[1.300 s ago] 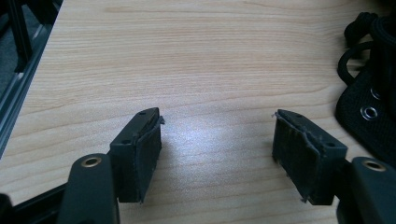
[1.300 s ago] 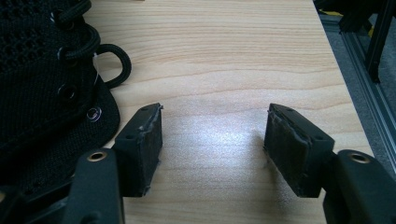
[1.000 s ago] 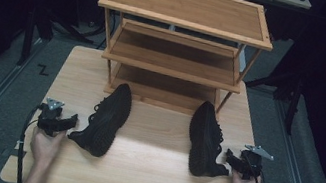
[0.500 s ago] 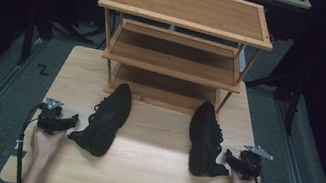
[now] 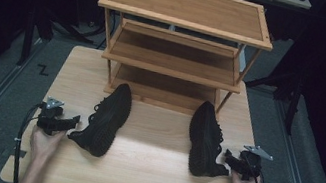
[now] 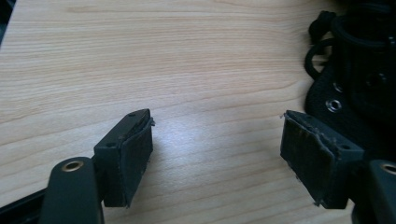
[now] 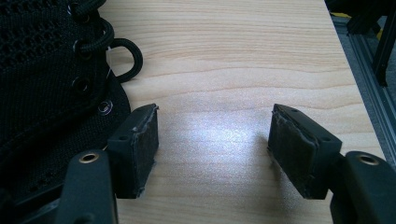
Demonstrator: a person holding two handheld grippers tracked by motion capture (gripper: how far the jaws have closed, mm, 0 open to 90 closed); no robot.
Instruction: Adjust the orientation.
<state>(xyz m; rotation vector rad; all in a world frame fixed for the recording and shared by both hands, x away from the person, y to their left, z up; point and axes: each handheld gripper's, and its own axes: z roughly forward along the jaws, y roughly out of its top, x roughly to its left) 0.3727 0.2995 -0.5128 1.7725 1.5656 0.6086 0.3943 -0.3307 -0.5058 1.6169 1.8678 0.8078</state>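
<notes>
Two black shoes lie on the table [image 5: 145, 180] in front of one rack [image 5: 182, 29] with three shelves: the left shoe [image 5: 104, 119] and the right shoe [image 5: 207, 139]. The left gripper [image 5: 75, 123], just beside the left shoe's heel, has just been opening its jaws; they stand wide over bare wood. The right gripper [image 5: 229, 157], beside the right shoe's heel, gapes wide, empty.

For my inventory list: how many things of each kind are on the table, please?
Black shoes: 2, left shoe and right shoe
Wooden shoe rack: 1
Total: 3
</notes>
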